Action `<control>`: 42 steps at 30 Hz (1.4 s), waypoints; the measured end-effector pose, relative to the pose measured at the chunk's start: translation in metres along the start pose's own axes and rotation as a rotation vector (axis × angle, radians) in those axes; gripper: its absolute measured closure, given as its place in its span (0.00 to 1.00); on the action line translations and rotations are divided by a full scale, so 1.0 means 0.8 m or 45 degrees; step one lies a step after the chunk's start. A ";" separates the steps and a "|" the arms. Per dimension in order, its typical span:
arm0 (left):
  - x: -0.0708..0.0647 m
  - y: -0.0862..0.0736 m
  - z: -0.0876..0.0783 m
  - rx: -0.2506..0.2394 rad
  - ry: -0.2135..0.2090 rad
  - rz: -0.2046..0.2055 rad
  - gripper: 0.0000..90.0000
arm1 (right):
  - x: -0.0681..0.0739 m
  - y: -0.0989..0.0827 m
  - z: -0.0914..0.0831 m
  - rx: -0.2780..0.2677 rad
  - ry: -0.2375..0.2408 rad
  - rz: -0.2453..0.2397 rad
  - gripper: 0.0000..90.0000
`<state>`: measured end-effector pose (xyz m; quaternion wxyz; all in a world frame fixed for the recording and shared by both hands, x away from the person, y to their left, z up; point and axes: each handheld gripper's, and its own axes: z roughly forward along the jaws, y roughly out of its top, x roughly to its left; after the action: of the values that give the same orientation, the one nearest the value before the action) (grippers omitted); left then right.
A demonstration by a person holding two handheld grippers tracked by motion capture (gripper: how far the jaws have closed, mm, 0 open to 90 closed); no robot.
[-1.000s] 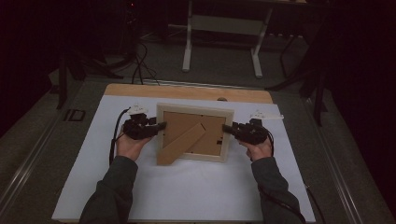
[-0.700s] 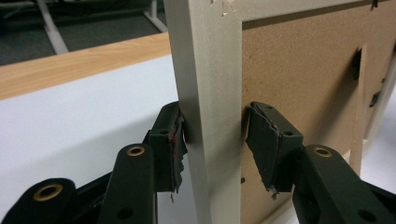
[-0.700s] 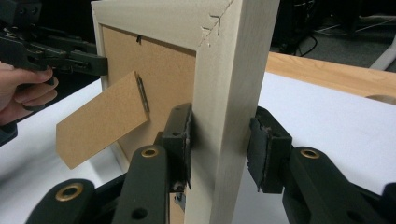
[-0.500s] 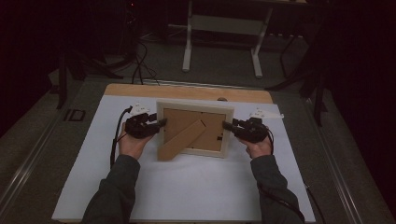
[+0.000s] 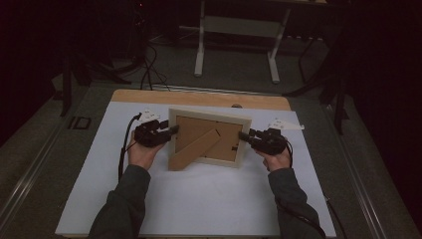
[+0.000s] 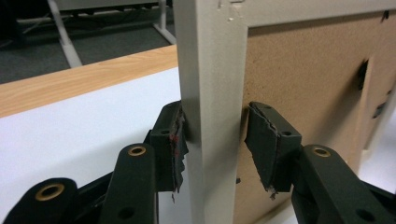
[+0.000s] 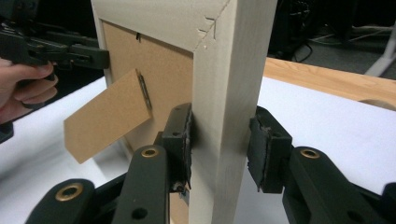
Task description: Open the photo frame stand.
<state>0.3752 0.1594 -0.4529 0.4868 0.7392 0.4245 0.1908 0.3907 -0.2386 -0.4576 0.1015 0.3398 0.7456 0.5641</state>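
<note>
A pale wooden picture frame (image 5: 206, 117) stands upright on the white sheet with its brown back towards me. Its cardboard easel leg (image 5: 191, 152) is folded out at the lower left. My left gripper (image 5: 174, 129) is shut on the frame's left rail (image 6: 210, 70), with the torn pads (image 6: 175, 144) on both faces. My right gripper (image 5: 243, 135) is shut on the right rail (image 7: 229, 70), one pad (image 7: 182, 140) on each side. In the right gripper view the easel leg (image 7: 107, 116) hangs out from the back, and the left gripper (image 7: 70, 51) shows beyond it.
A white sheet (image 5: 199, 199) covers most of the wooden table (image 5: 199, 98). Beyond the far edge a desk's metal legs (image 5: 200, 45) stand on the dark floor, with loose cables (image 5: 149, 64) to their left. A rail (image 5: 30, 174) runs along the table's left side.
</note>
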 end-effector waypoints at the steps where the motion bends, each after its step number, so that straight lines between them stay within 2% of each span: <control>1: 0.000 0.000 -0.001 0.003 -0.002 -0.001 0.64 | 0.000 -0.002 -0.001 -0.012 0.010 0.001 0.70; 8: -0.002 0.000 -0.006 0.020 -0.035 -0.009 0.60 | 0.003 -0.003 -0.005 -0.012 0.041 0.004 0.70; 13: -0.004 -0.003 -0.009 0.017 -0.038 -0.026 0.57 | 0.000 -0.008 -0.006 -0.035 0.094 0.067 0.69; 17: -0.002 -0.007 -0.011 0.047 -0.085 -0.054 0.53 | 0.000 -0.011 -0.006 -0.038 0.104 0.077 0.68; 20: -0.001 -0.010 -0.015 0.055 -0.102 -0.059 0.51 | 0.001 -0.013 -0.006 -0.028 0.104 0.066 0.68; 24: -0.005 -0.017 -0.027 0.035 -0.086 -0.063 0.51 | 0.003 -0.014 -0.008 -0.026 0.107 0.051 0.69; 27: -0.013 -0.023 -0.037 0.014 -0.066 -0.031 0.51 | 0.004 -0.014 -0.009 -0.027 0.106 0.042 0.69; 29: -0.019 -0.026 -0.042 0.005 -0.079 -0.024 0.51 | 0.004 -0.015 -0.009 -0.029 0.106 0.039 0.69; 31: -0.025 -0.028 -0.046 -0.002 -0.121 -0.016 0.53 | 0.005 -0.015 -0.009 -0.028 0.106 0.036 0.69; 32: -0.028 -0.030 -0.047 0.006 -0.171 -0.020 0.53 | 0.005 -0.015 -0.009 -0.027 0.106 0.035 0.69; 36: -0.047 -0.032 -0.036 0.088 -0.272 0.037 0.55 | 0.006 -0.015 -0.010 -0.028 0.107 0.024 0.69; 42: -0.064 -0.033 -0.015 0.188 -0.300 0.106 0.63 | 0.009 -0.017 -0.012 -0.024 0.123 -0.006 0.69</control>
<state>0.3262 0.1293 -0.4642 0.4693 0.8072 0.3464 0.0910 0.3749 -0.2439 -0.4649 0.0698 0.3095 0.7451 0.5867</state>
